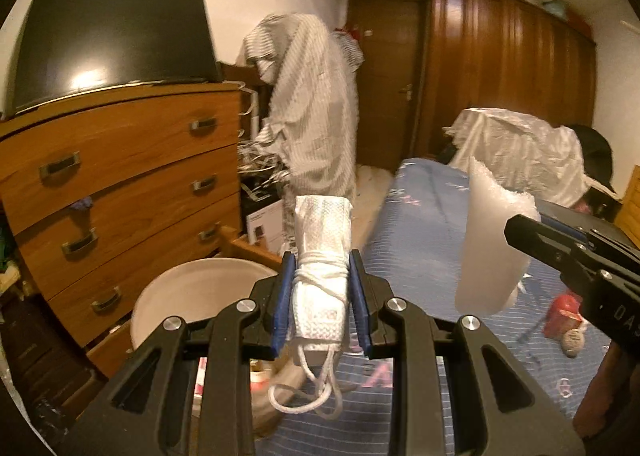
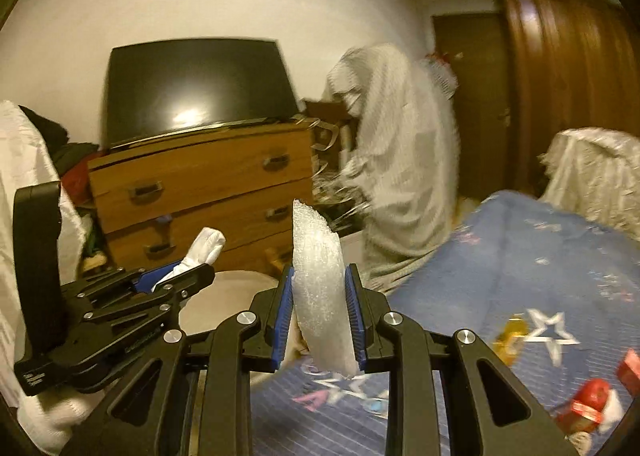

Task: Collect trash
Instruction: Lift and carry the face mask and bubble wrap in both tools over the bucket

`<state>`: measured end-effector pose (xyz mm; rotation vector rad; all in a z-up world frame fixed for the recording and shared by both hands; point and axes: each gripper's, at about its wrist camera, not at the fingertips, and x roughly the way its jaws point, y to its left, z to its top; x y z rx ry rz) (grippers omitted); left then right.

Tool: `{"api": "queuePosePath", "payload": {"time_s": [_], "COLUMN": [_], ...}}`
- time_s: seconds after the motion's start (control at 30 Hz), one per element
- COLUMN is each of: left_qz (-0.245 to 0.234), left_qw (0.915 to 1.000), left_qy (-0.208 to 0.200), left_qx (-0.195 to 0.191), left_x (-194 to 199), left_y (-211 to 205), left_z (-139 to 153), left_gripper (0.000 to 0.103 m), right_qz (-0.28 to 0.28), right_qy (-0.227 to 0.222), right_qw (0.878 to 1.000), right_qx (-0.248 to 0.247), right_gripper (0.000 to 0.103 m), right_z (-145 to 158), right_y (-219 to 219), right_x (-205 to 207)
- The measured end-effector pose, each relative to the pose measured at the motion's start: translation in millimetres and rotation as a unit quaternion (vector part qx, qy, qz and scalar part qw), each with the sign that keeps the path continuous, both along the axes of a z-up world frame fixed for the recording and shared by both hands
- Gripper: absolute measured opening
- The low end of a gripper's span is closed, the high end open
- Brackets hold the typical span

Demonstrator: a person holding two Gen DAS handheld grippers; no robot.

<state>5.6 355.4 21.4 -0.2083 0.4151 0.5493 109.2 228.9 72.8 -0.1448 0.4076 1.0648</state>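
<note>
White mask (image 1: 321, 284) in left tongs (image 1: 322, 300), bubble wrap (image 2: 320, 296) in right tongs (image 2: 320, 308) — both clamped.

Television (image 1: 112, 44) on dresser (image 1: 120, 176) (bucket (image 1: 192, 296) before)

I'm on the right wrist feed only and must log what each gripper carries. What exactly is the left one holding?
Observer: The left gripper is shut on a folded white face mask wound with its own cord; loops of the cord hang below the fingers.
Operator: In my view something round and pale sits beneath it. What is it?
Observer: A white bucket, open-topped, beside the wooden dresser, below and left of the mask.
Operator: Any trash left on the bed?
Observer: Yes: a red wrapper with a small pale ball beside it lies on the blue bedspread, under the right gripper, which grips a bubble wrap piece.
</note>
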Motion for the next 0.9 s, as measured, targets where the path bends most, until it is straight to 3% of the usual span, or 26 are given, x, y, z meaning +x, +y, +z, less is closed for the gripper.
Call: {"api": "queuePosePath", "payload": {"time_s": [0.27, 0.47, 0.7, 0.9], "left_qz": [0.037, 0.040, 0.052, 0.073], "left_qw": [0.9981, 0.9929, 0.9872, 0.9833], "left_qy": [0.035, 0.066, 0.091, 0.096], "left_qx": [-0.034, -0.090, -0.120, -0.136], "left_x": [-15.9, -12.2, -12.7, -23.8], "left_y": [75.0, 125.2, 162.8, 186.2], "left_z": [-7.3, -32.5, -63.1, -80.1], "left_gripper": [0.026, 0.026, 0.026, 0.026], "right_qz": [0.078, 0.109, 0.107, 0.096], "right_qy": [0.062, 0.112, 0.145, 0.169], "right_qw": [0.994, 0.980, 0.968, 0.963], "right_qx": [-0.055, -0.122, -0.172, -0.185], "right_gripper": [0.027, 0.027, 0.027, 0.027], "right_z": [-9.9, -33.4, -68.9, -93.6], "right_y": [113.3, 204.1, 253.4, 256.7], "right_x": [13.3, 19.9, 33.6, 55.1]}}
